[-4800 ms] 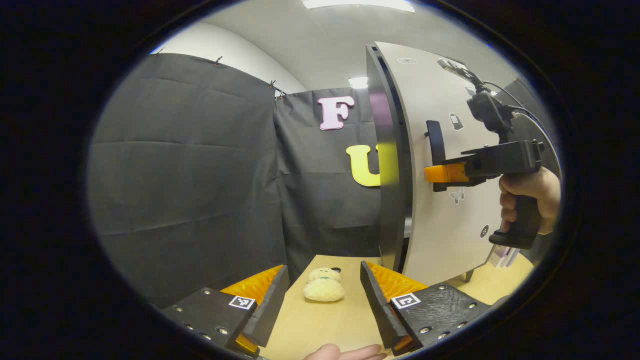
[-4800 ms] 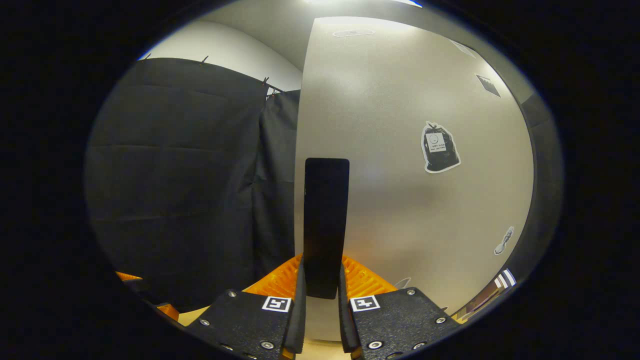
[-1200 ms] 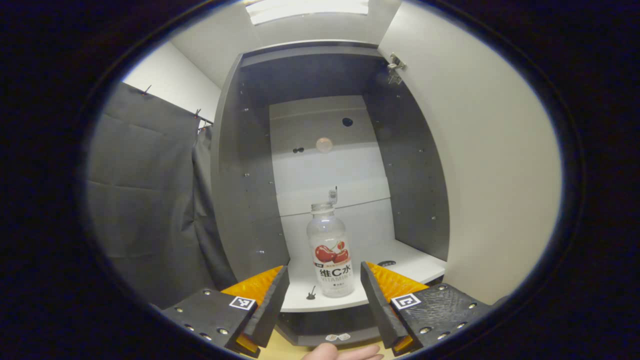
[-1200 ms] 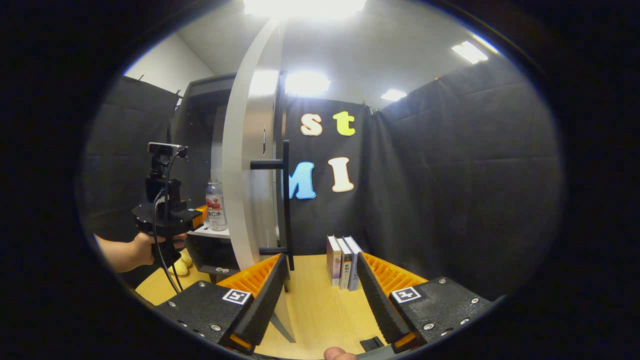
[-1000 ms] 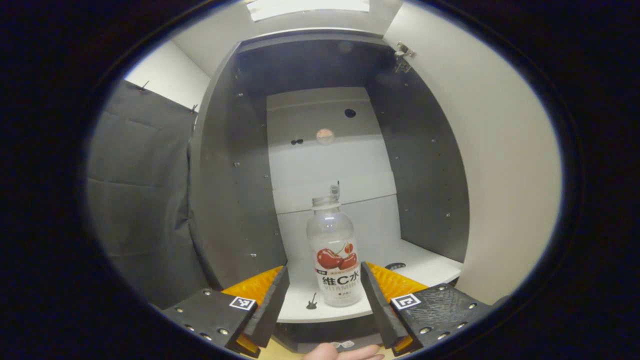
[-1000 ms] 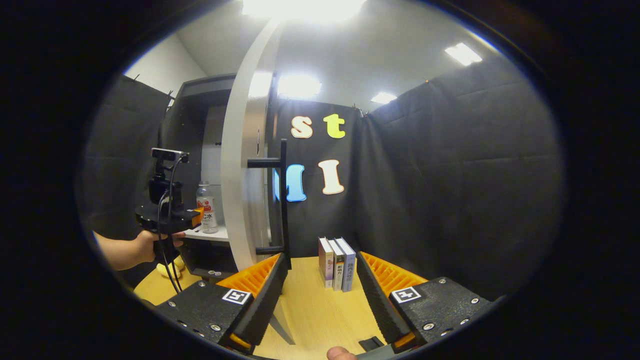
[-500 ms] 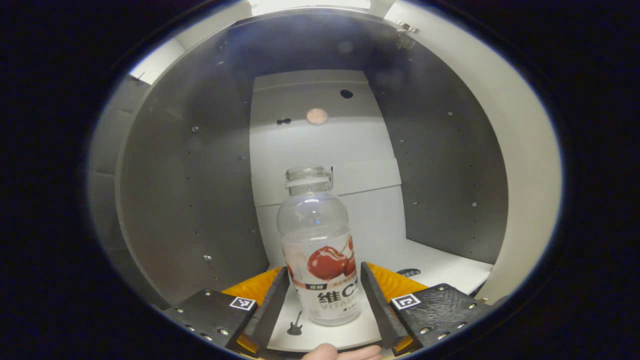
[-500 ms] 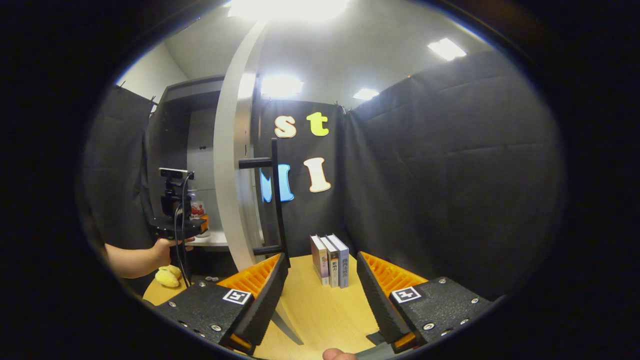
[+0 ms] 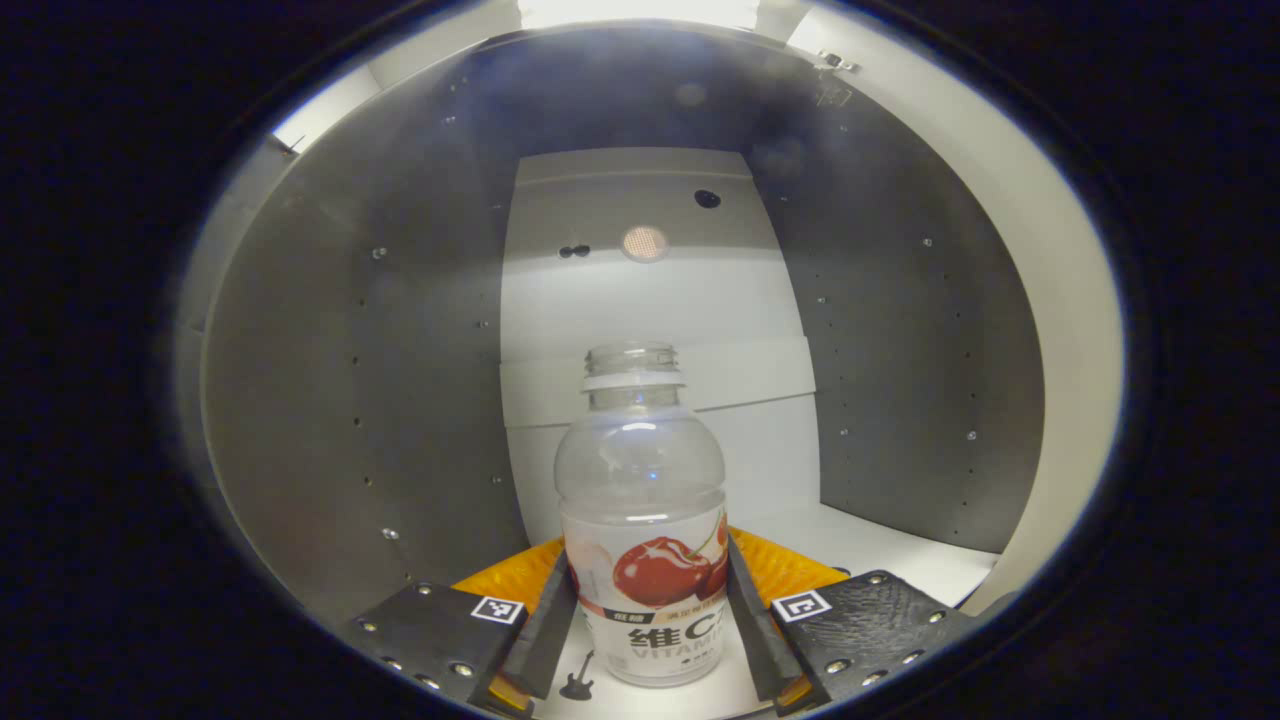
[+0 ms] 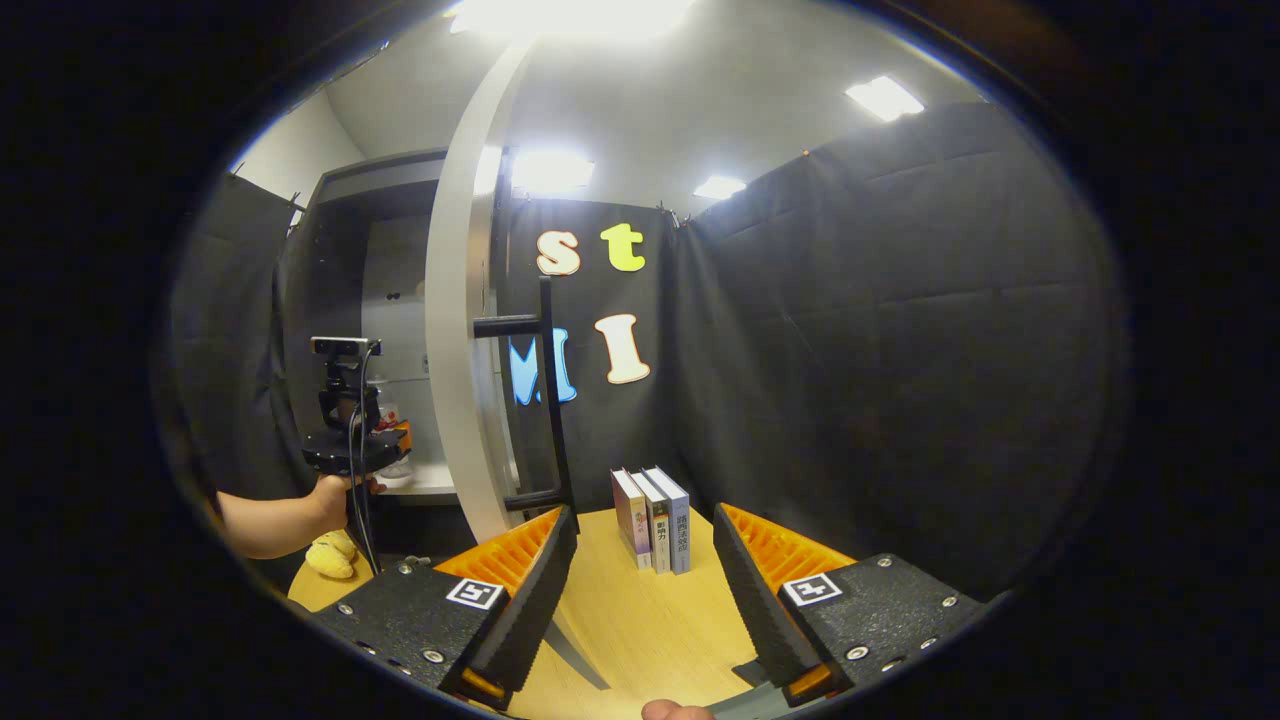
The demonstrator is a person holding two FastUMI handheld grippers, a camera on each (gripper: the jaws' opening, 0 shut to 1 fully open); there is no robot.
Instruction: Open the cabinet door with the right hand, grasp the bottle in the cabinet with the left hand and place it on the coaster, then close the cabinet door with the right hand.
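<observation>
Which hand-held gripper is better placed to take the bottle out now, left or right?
Left. The left hand-held gripper already has its fingers on either side of the bottle inside the cabinet. The right hand-held gripper is open, outside the opened door.

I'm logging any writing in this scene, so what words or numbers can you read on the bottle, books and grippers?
Bottle label: print partly hidden by the left gripper, no whole word readable.
Books: spine text too small to read.
Right gripper: square pattern tags, no words.
</observation>
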